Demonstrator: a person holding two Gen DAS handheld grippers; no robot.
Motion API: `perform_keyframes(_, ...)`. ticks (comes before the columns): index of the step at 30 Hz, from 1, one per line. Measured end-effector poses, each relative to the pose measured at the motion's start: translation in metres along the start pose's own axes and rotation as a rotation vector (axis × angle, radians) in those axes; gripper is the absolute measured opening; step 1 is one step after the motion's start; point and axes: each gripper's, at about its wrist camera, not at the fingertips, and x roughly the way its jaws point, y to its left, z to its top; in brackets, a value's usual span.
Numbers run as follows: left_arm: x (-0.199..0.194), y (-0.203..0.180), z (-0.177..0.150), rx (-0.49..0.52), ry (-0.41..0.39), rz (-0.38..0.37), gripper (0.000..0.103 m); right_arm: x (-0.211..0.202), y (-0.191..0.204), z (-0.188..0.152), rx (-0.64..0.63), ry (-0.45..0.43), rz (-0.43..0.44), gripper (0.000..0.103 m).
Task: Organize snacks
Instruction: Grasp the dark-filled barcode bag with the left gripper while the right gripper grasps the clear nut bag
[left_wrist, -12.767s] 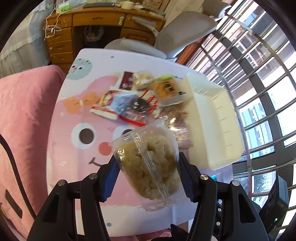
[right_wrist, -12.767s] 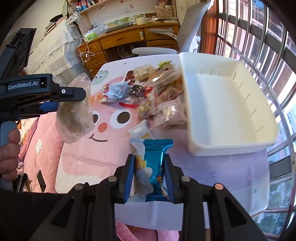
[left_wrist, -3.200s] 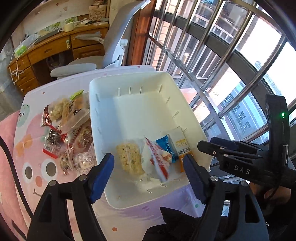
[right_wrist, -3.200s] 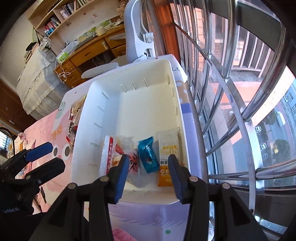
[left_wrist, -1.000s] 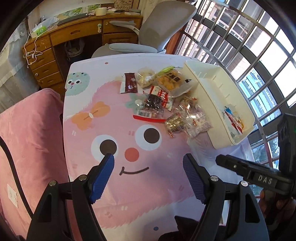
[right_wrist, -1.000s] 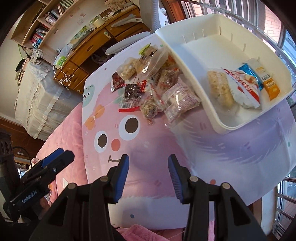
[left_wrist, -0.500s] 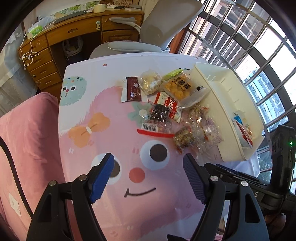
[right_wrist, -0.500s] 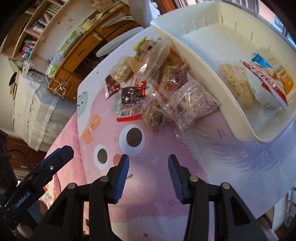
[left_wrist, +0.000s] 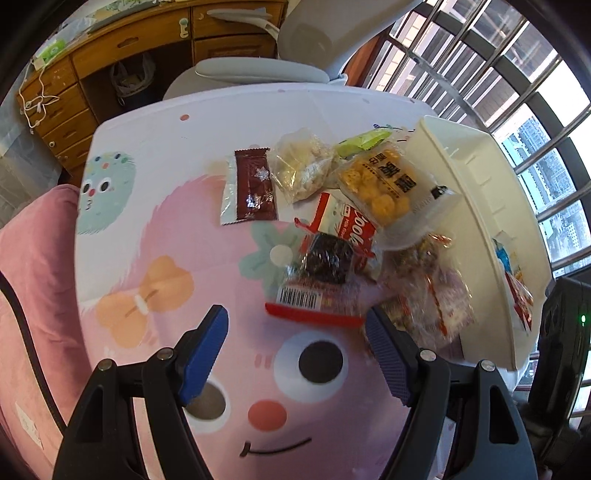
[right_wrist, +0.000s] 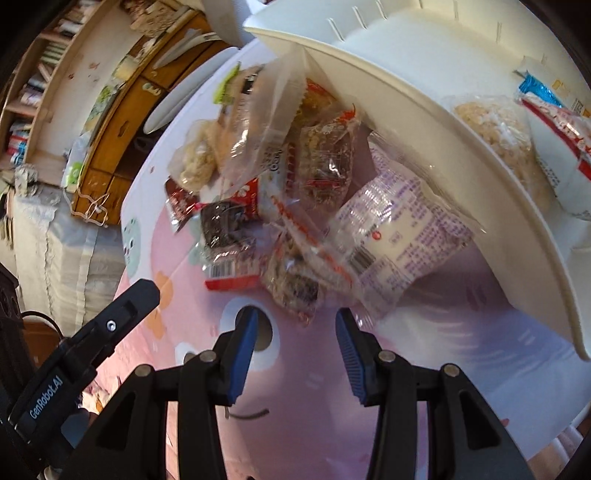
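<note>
A pile of snack packets lies on the pink cartoon tablecloth (left_wrist: 155, 266) beside a white bin (left_wrist: 476, 206). My left gripper (left_wrist: 295, 339) is open and empty, just short of a clear packet with a barcode and red edge (left_wrist: 314, 291). A maroon sachet (left_wrist: 255, 184), a pale puffed snack (left_wrist: 301, 168) and an orange-ball packet (left_wrist: 384, 184) lie farther back. My right gripper (right_wrist: 293, 332) is open and empty, close to a nut-bar packet (right_wrist: 291, 280) and a white printed packet (right_wrist: 395, 229). The bin (right_wrist: 424, 110) holds a rice cake (right_wrist: 491, 125) and a red-and-white packet (right_wrist: 561, 147).
A grey office chair (left_wrist: 295, 55) and a wooden desk (left_wrist: 129, 48) stand beyond the table's far edge. A pink cushion (left_wrist: 29, 258) lies left of the table. Barred windows (left_wrist: 517, 92) run along the right, behind the bin. The left gripper's body shows in the right wrist view (right_wrist: 74, 354).
Both grippers have dropped closer to the snack pile since a second ago. Both stay open and empty. The packets have not moved.
</note>
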Motion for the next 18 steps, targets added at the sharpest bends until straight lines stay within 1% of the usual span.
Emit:
perform_keyframes(6, 0.029, -0.004, 0.015, 0.000, 0.034, -0.010, 0.075, 0.012, -0.001, 0.005, 0.066, -0.015, -0.028, 0.044)
perform_keyframes(11, 0.051, -0.007, 0.026, -0.010, 0.060, -0.015, 0.075, 0.018, 0.004, 0.012, 0.038, -0.028, -0.037, 0.044)
perform_keyframes(16, 0.073, -0.012, 0.037, -0.008, 0.080, -0.012, 0.075, 0.026, 0.007, 0.016, 0.014, -0.012, -0.029, 0.045)
perform_keyframes(18, 0.079, -0.014, 0.040, -0.005, 0.088, -0.023, 0.075, 0.028, 0.009, 0.017, 0.002, -0.011, -0.028, 0.045)
